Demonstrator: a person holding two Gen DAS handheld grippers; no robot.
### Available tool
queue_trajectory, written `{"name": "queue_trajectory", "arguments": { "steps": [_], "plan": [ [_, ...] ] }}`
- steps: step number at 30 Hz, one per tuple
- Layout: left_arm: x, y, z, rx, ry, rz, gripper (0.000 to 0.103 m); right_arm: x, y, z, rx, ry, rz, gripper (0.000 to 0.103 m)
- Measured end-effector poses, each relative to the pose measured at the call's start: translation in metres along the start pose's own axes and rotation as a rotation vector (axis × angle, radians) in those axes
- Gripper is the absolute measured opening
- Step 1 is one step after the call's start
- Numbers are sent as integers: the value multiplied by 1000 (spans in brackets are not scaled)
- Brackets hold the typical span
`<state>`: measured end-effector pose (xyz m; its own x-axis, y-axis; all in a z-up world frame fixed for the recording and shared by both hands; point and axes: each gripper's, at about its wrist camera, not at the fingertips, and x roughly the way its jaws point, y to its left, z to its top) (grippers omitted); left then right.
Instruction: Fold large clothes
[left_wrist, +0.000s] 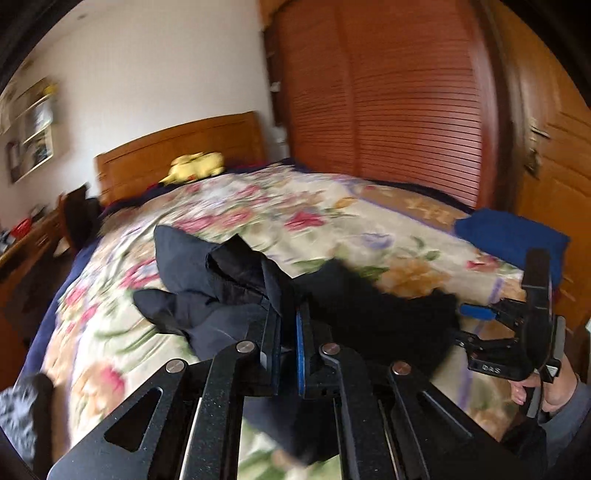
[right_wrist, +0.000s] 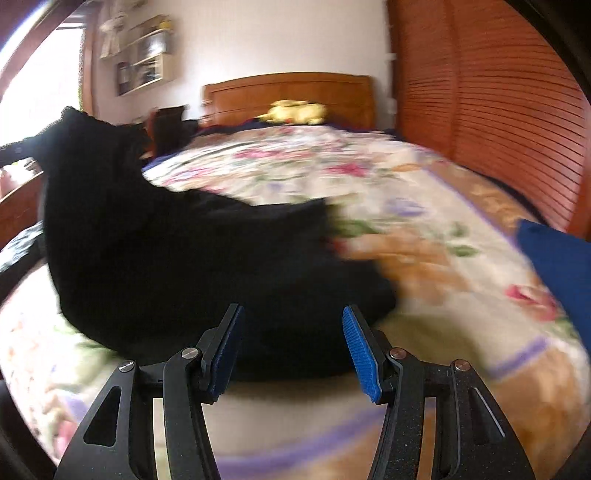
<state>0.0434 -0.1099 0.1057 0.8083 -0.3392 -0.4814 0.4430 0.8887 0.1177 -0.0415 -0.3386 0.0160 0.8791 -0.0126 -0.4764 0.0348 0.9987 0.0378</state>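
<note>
The left claw (left_wrist: 286, 314) was clenched on a fold of the dark garment (left_wrist: 207, 288), its two pads pressed together with the cloth pinched between them and lifted off the bed. The rest of the garment trailed in a crumpled heap across the floral bedspread (left_wrist: 229, 206). The right claw (right_wrist: 291, 332) was released, its blue pads (right_wrist: 360, 350) standing apart just in front of the black cloth, gripping nothing. A folded blue cloth (left_wrist: 513, 236) lay near the bed's right edge, and a yellow plush toy (right_wrist: 295, 110) rested by the wooden headboard (right_wrist: 288, 92).
</note>
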Motion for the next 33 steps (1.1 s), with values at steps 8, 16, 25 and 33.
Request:
{"name": "queue_trajectory", "arguments": {
  "steps": [8,16,25,33],
  "plan": [
    [32,-92,26,109,37,-166,6,5,-61,-4,152,15,-92,57],
    [45,-121,4,152,145,-263,8,2,-52,4,144,-13,-85,57],
    [17,-85,3,58,69,-270,53,-12,-54,2,179,-85,-86,57],
    [20,-22,-30,-45,22,-168,76,-42,-35,8,132,-173,-29,57]
  ]
}}
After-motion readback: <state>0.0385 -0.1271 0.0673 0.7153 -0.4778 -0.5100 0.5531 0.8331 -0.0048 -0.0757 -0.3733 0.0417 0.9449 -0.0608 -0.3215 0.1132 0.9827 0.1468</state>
